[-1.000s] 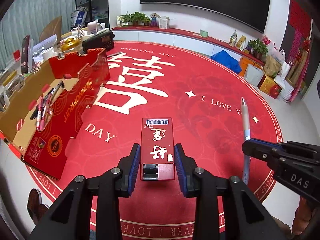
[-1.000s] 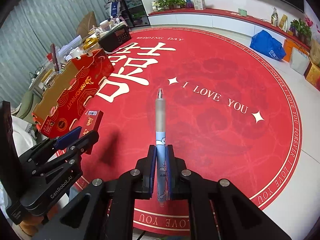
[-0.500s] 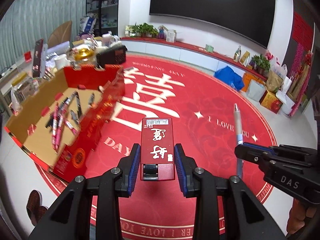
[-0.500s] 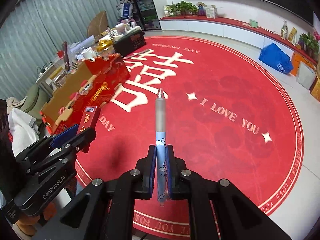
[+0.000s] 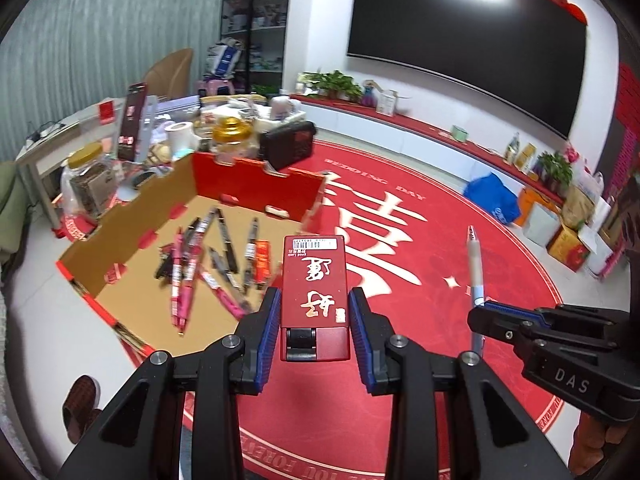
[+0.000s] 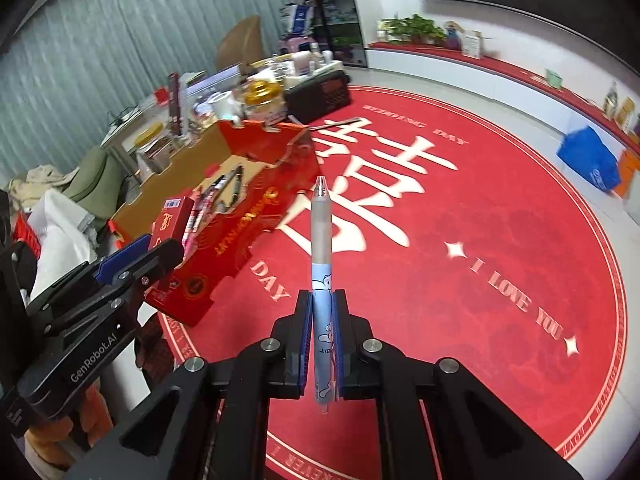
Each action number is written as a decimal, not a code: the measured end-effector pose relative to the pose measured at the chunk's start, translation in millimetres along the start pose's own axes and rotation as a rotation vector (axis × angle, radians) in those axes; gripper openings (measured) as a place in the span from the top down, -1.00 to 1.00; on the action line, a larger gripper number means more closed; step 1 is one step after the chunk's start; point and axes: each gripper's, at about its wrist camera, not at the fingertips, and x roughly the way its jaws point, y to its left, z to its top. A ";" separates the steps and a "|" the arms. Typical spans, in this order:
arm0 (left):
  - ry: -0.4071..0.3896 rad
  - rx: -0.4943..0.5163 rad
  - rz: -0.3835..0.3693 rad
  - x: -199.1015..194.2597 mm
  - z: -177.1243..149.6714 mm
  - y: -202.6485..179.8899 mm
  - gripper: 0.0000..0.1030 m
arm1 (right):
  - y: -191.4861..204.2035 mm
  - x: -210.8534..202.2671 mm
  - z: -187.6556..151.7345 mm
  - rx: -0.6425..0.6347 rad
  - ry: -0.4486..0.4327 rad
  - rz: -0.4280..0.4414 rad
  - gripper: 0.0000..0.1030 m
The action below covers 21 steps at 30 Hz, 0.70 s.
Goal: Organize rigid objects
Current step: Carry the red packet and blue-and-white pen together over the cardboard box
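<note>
Round red carpet (image 5: 460,340) with large white characters fills the floor in the left wrist view; a dark wall screen (image 5: 460,32) sits at upper right. At frame left stands an open cardboard tray (image 5: 132,216), glossy red outside, plain brown inside, with scalloped wall edges. Loose pens (image 5: 208,264) lie scattered on its floor, blurred. Behind it, a cluttered desk (image 5: 40,148) with jars and a black radio. Left gripper (image 5: 314,320): blue ribbed fingers (image 5: 269,320) clamp a flat, rigid red box (image 5: 314,292) by its long sides, gold characters and a barcode label on top. Its far end overlaps the tray's near right corner in the picture. Right gripper (image 5: 486,312) enters from the right edge, well apart, carrying a slim pen (image 5: 474,264) upright.

Right wrist view: same carpet (image 6: 480,240), open and bare across the right half. Right gripper (image 6: 322,336) fingers (image 6: 342,336) are pressed nearly together on the pen (image 6: 322,264), a blue printed barrel with a frosted grey grip, tip pointing away. Left gripper (image 6: 132,256) with the red box (image 6: 172,220) sits at left, in front of the tray (image 6: 240,232); whether over its opening, I cannot tell.
</note>
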 end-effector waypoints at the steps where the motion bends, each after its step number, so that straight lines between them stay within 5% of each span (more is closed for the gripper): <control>1: -0.001 -0.004 0.007 -0.4 0.8 3.1 0.29 | 5.1 3.0 3.3 -0.013 0.003 0.010 0.79; 21: -0.036 -0.134 0.189 -6.7 26.6 91.2 0.29 | 74.8 32.6 52.5 -0.142 0.013 0.151 0.79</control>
